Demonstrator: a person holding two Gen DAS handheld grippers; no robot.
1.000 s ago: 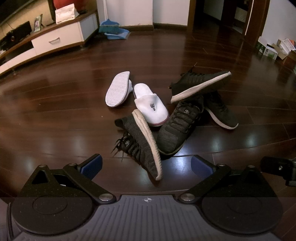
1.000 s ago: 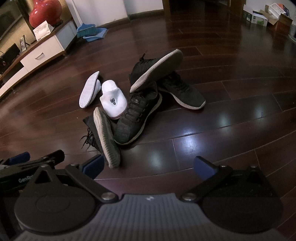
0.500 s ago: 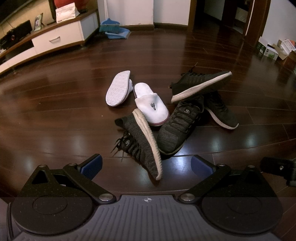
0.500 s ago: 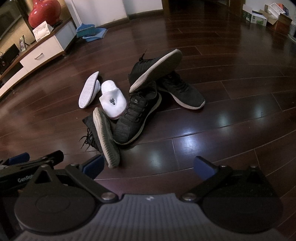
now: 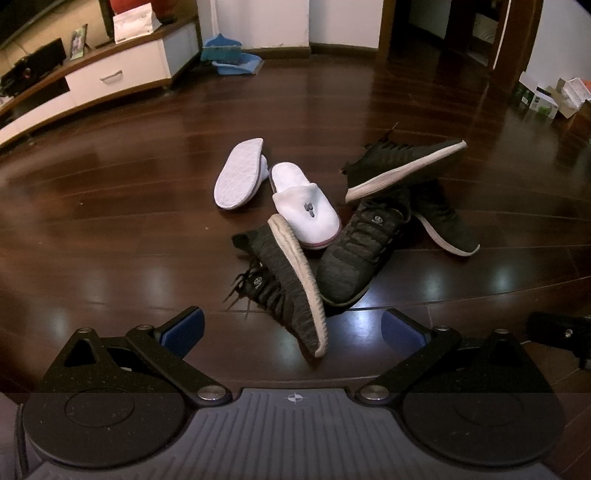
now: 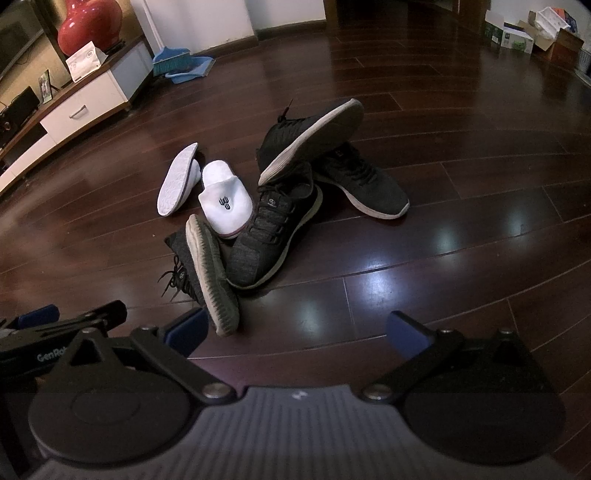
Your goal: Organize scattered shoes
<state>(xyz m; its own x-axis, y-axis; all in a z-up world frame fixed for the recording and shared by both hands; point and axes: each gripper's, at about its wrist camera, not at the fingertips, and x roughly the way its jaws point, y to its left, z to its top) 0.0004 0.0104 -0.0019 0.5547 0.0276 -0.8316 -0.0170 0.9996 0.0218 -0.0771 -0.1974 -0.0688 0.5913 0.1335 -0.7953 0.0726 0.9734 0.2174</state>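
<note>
Blue-padded fingertips spread wide on the left gripper (image 5: pixel 291 328), gripping nothing, poised low over the dark wooden floor (image 5: pixel 110 221) just short of the shoe pile. Same on the right gripper (image 6: pixel 295 328): pads apart, empty, with the tip of the left tool visible at the lower left of its view. Nearest the left gripper, a grey knit sneaker on its side (image 5: pixel 284 284), ribbed pale sole turned up, laces trailing onto the boards. Just beyond, leaning against it, a second grey knit sneaker upright (image 5: pixel 362 251), toe pointing toward the cameras. Tucked between those two, a white slipper with a small dark emblem (image 5: pixel 306 206), right way up, toe touching the tipped sneaker's sole. Beside it to the left, its mate flipped over (image 5: pixel 238 173), patterned white sole showing. At the back of the pile, a black sneaker tilted on edge (image 5: pixel 402 166), white sole rim facing out, propped across the heel of another black sneaker lying flat (image 5: pixel 447 225). Farther off, a white drawer cabinet (image 5: pixel 110 77) along the left wall, a blue dustpan and brush (image 5: pixel 229 59) by the skirting, a red vase (image 6: pixel 90 26) on the cabinet, and cardboard boxes (image 5: pixel 554 96) at far right.
</note>
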